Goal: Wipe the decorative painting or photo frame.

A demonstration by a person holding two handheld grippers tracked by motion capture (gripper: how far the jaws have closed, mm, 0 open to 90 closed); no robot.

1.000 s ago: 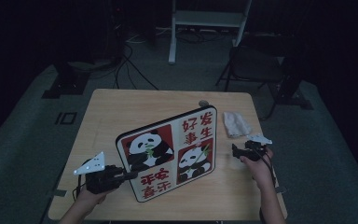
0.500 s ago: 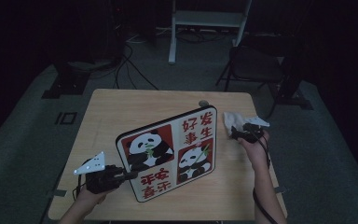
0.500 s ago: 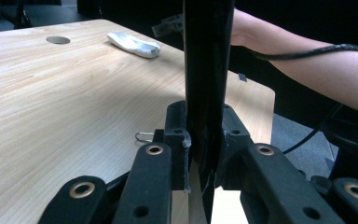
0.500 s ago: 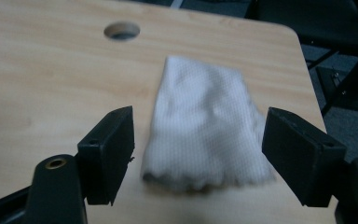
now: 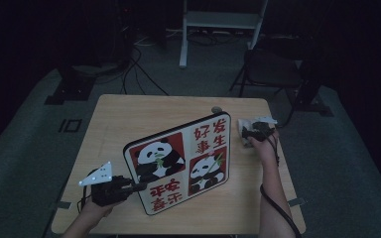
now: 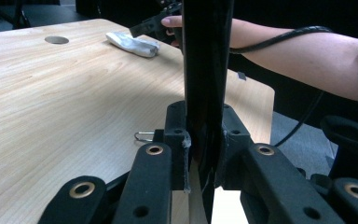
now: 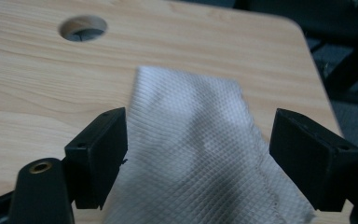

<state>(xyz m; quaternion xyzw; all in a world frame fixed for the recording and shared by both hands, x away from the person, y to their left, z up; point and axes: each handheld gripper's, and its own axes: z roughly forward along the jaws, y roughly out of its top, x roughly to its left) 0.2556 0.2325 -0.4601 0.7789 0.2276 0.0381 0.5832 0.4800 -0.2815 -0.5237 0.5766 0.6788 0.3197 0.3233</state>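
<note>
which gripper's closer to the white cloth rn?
Right. The right gripper hangs over the white cloth, jaws open on either side of it. The left gripper is across the table, clamped on the panda sign edge.

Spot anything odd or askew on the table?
The panda board stands on edge, clamped by the left tool, not lying flat. The white cloth lies crumpled between the open right tool. No spills or damage visible.
</note>
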